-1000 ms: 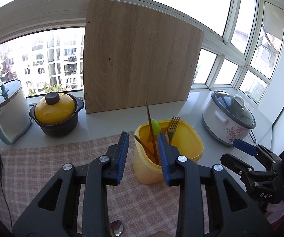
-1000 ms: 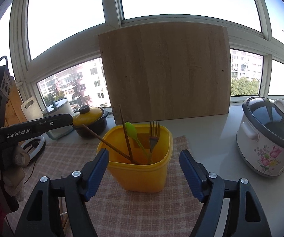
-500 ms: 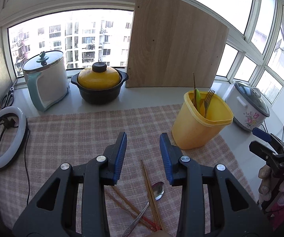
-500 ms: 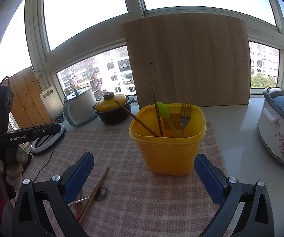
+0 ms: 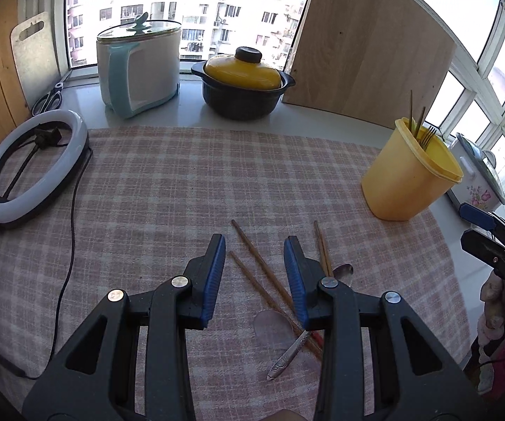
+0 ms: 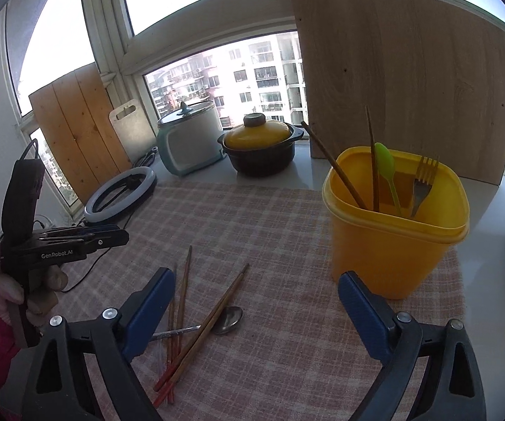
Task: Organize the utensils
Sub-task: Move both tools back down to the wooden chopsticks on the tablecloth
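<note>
A yellow tub (image 5: 410,179) (image 6: 392,231) stands on the checked cloth (image 5: 168,189) and holds two chopsticks, a green spoon (image 6: 385,168) and a fork (image 6: 422,184). Loose wooden chopsticks (image 5: 263,273) (image 6: 210,319), a metal spoon (image 6: 229,315) and a clear plastic spoon (image 5: 270,322) lie on the cloth. My left gripper (image 5: 254,273) is open and empty, low over the loose chopsticks. My right gripper (image 6: 256,301) is wide open and empty, above the cloth between the loose utensils and the tub.
At the back stand a white and teal pot (image 5: 136,70), a yellow-lidded black pot (image 5: 243,87) and a wooden board (image 5: 368,45). A ring light (image 5: 31,165) with its cable lies at the left. A floral cooker (image 5: 477,182) is beyond the tub.
My left gripper has drawn back from the tub, swung left and dropped down over the loose chopsticks. My right gripper has backed away from the tub; both stay open.
</note>
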### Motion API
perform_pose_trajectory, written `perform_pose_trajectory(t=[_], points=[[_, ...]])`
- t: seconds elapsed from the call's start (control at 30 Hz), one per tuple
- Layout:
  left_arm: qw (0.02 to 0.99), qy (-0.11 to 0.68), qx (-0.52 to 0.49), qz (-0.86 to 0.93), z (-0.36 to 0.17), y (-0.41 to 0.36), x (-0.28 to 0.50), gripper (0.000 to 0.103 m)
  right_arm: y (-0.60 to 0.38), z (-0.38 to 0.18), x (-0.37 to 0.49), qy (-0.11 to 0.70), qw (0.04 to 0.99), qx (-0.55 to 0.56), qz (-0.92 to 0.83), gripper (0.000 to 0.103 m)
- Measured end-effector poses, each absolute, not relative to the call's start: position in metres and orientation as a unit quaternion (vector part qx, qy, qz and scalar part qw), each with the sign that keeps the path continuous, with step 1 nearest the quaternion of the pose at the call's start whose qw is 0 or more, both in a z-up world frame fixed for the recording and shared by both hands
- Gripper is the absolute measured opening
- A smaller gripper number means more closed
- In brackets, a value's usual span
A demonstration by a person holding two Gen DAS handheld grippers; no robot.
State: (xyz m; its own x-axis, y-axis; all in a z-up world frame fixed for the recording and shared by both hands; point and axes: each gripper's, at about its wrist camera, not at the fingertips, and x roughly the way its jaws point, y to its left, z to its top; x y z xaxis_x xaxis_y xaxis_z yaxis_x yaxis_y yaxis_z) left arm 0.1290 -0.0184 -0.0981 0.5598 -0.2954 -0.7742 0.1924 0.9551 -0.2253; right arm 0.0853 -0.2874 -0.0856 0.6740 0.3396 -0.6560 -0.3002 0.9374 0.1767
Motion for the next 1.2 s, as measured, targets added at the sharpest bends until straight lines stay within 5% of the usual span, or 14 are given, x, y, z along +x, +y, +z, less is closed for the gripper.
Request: perform_pose_trajectory(t=[0.2, 0.27, 0.57, 1.2], points=[[0.869, 0.472, -0.069, -0.13, -0.121, -0.006, 0.131, 0.034, -0.256, -0.106, 0.11, 0.412, 0.889, 0.015, 0.199, 0.082], [0.867, 0.476, -0.071, -0.127, -0.127, -0.003, 0.131, 0.034, -0.247, -0.115, 0.119, 0.434, 0.877, 0.016, 0.205, 0.069], [0.858, 0.491, -0.076, -0.131, -0.144, 0.001, 0.13, 0.034, -0.218, -0.161, 0.159, 0.516, 0.829, 0.018, 0.215, 0.038], [0.825, 0.534, -0.113, -0.147, -0.173, -0.022, 0.151, 0.034, -0.219, -0.2, 0.186, 0.574, 0.789, 0.078, 0.206, 0.02]])
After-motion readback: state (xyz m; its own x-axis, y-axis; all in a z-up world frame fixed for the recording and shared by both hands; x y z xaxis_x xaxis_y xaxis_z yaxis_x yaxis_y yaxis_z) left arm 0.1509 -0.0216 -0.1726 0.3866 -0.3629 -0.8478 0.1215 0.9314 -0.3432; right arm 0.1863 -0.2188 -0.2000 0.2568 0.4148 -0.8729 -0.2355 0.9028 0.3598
